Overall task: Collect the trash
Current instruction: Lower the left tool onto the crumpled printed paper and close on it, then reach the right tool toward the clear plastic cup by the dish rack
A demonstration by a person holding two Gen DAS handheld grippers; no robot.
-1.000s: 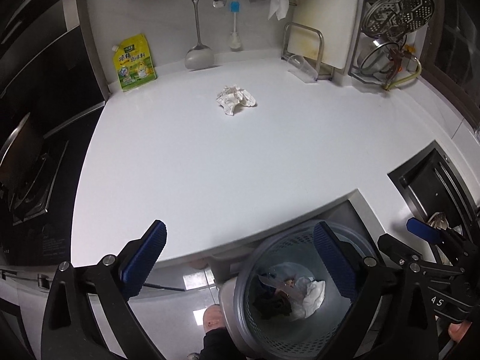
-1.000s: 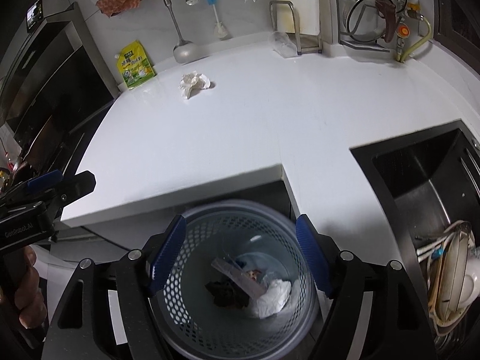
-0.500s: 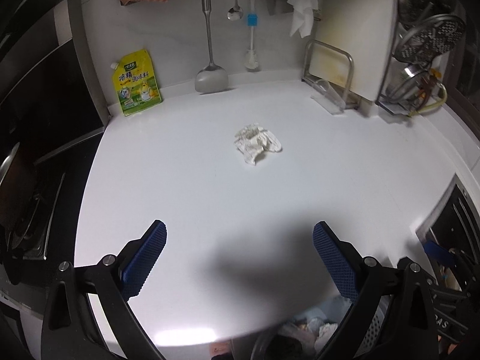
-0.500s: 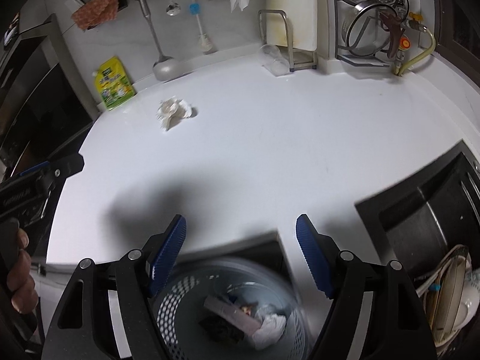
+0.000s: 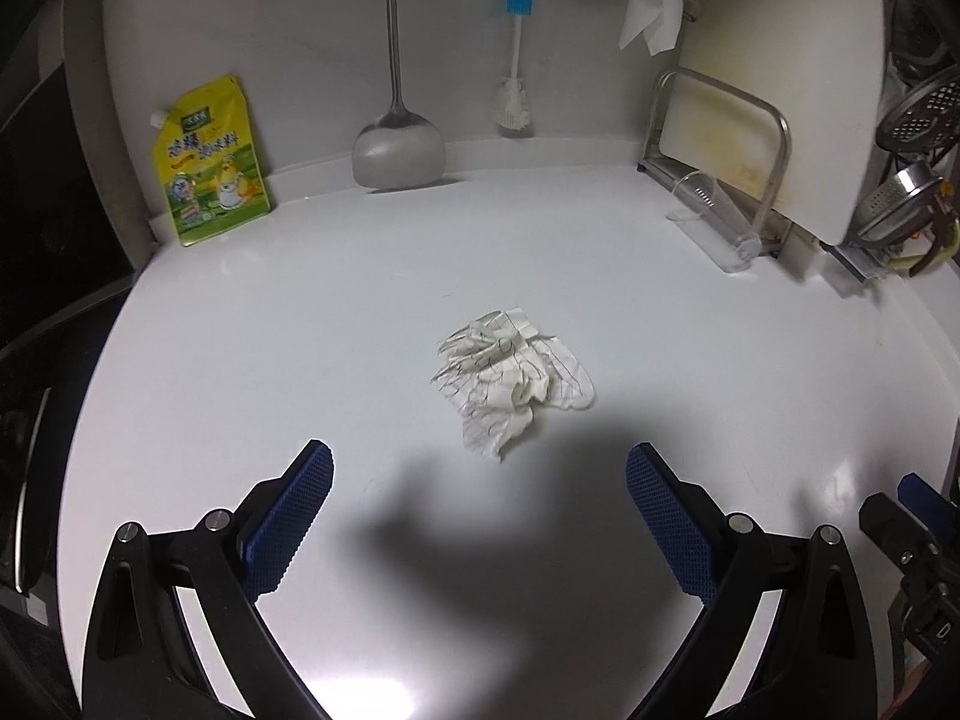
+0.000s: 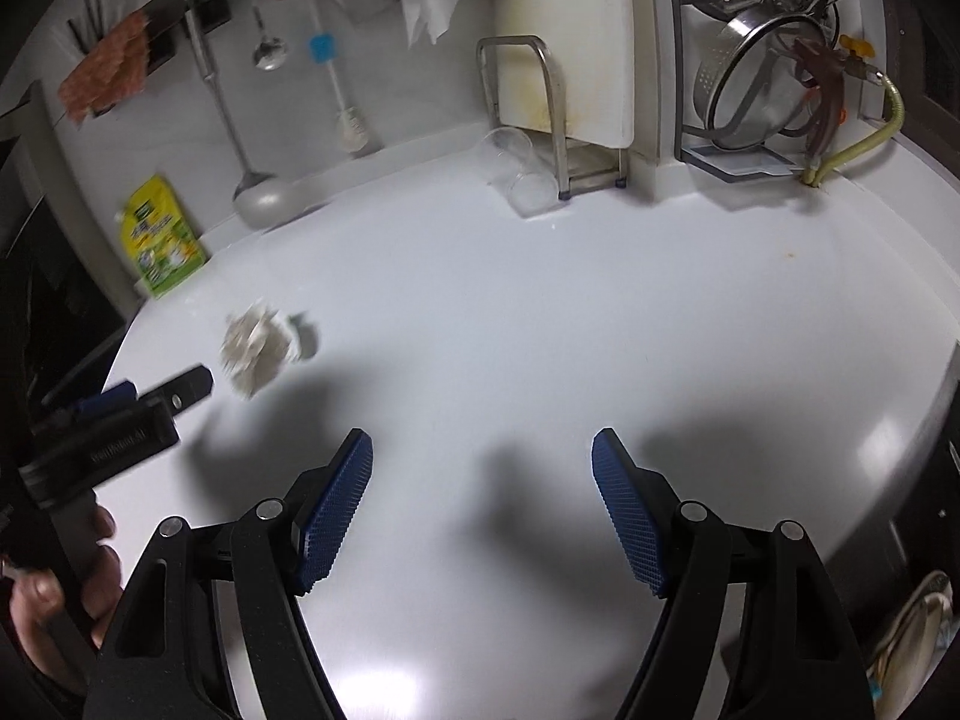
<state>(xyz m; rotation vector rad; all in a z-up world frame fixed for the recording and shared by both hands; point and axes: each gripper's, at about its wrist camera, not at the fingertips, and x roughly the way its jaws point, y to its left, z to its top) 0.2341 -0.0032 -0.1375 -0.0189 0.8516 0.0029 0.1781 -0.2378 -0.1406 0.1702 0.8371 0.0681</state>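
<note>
A crumpled white paper wad (image 5: 510, 381) lies in the middle of the white counter (image 5: 300, 330), just ahead of my left gripper (image 5: 480, 480), which is open and empty above the counter. The wad shows blurred at the left in the right wrist view (image 6: 258, 351). My right gripper (image 6: 483, 462) is open and empty over the counter, right of the wad. A clear plastic cup (image 6: 516, 171) lies on its side by the cutting board rack; it also shows in the left wrist view (image 5: 714, 219). The left gripper's body (image 6: 114, 420) shows in the right wrist view.
A yellow pouch (image 5: 207, 159) leans on the back wall at left. A ladle (image 5: 396, 144) and brush (image 5: 516, 96) hang there. A cutting board in a metal rack (image 5: 762, 120) and a pot rack (image 6: 762, 72) stand at the back right. The stove (image 5: 36, 300) is left.
Both grippers moved forward from above the trash basket to over the counter. The basket has left both views. The paper wad is now much closer to the left gripper.
</note>
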